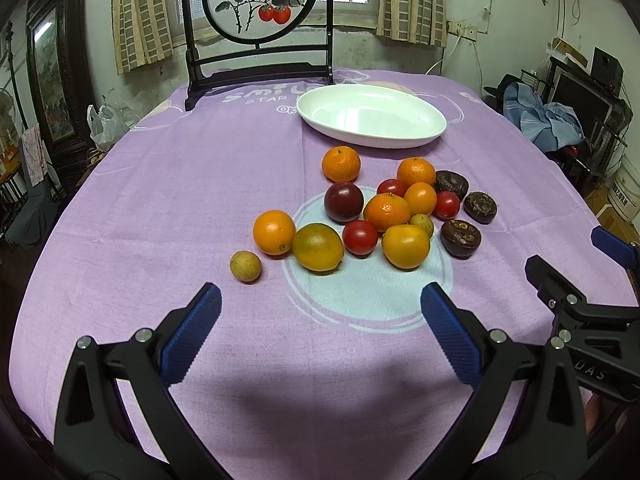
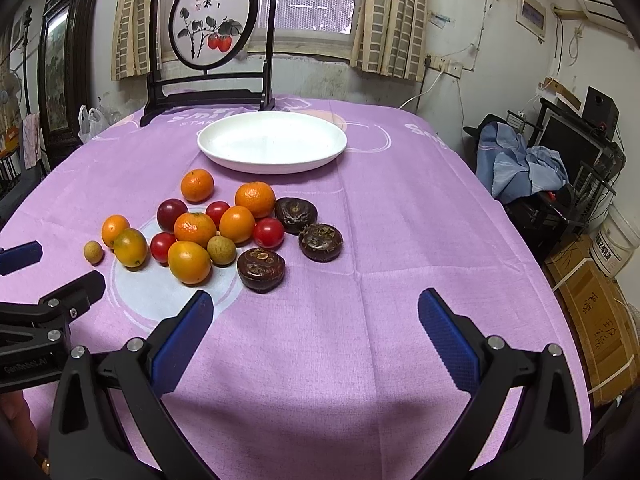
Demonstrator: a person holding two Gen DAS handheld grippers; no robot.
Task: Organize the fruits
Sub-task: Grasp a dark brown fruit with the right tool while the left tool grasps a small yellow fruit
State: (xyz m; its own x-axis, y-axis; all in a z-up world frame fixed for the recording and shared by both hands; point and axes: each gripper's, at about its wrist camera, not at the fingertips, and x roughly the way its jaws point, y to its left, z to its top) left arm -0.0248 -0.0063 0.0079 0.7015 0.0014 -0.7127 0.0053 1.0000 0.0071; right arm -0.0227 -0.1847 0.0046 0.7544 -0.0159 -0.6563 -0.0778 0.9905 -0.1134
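Note:
A heap of fruit lies mid-table on the purple cloth: several oranges [image 1: 405, 246] [image 2: 189, 261], red tomatoes [image 1: 359, 237] [image 2: 268, 232], a dark plum [image 1: 343, 201] [image 2: 171, 214], three dark brown water chestnuts [image 1: 460, 238] [image 2: 261, 269] and small yellowish longans [image 1: 245, 266] [image 2: 221, 250]. An empty white oval plate [image 1: 372, 115] [image 2: 272, 142] sits behind the heap. My left gripper [image 1: 320, 308] is open and empty, just short of the heap. My right gripper [image 2: 316, 312] is open and empty, to the right of the heap; it also shows at the right of the left wrist view [image 1: 576, 272].
A dark wooden screen with a round persimmon painting [image 1: 258, 4] [image 2: 210, 26] stands at the table's far edge behind the plate. The table edge drops off at the right, with boxes and a bucket [image 2: 616, 240] on the floor beyond.

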